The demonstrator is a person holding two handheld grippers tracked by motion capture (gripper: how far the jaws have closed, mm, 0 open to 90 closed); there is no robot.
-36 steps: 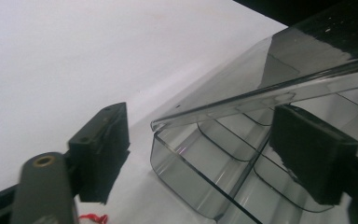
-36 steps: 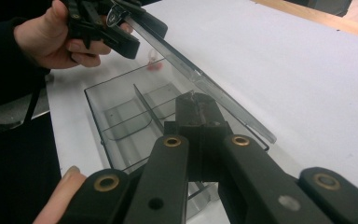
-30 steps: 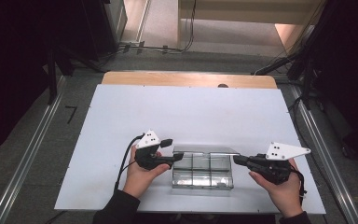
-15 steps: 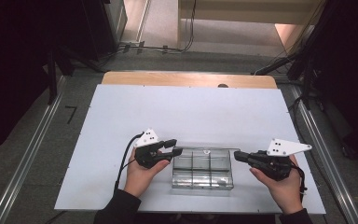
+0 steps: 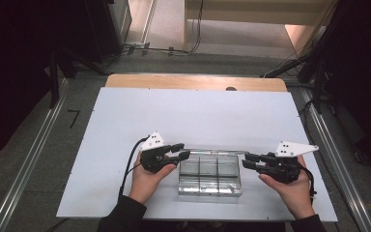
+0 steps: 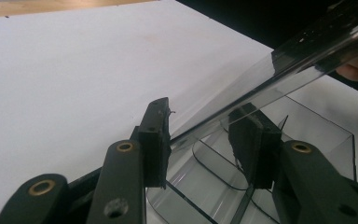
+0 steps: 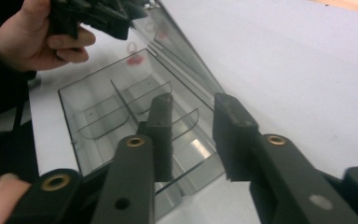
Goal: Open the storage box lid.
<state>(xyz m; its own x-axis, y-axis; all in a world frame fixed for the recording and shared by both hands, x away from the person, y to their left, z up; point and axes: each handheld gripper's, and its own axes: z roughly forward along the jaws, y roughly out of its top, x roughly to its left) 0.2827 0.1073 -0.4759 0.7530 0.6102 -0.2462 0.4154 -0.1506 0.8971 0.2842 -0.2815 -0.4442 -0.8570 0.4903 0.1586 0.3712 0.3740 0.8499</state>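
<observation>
Across the middle of the high view lay the white table (image 5: pixel 125 121), and at its lower centre sat the clear compartment box (image 5: pixel 210 192), empty, with its lid (image 5: pixel 217 151) raised along the far edge. At the box's left end the left gripper (image 5: pixel 182 150) had just been closing its jaws; they stood apart with the lid's edge (image 6: pixel 307 60) between them, one pad just beside it, no clamp yet. At the right end the right gripper (image 5: pixel 246 161) had just been opening, its jaws apart with nothing between them.

With only a loose straddle on thin, slick plastic, the lid would likely slip out and drop shut or flop back. A one-sided push from the left could also skid the light box toward the right of the frame or twist its hinge.
</observation>
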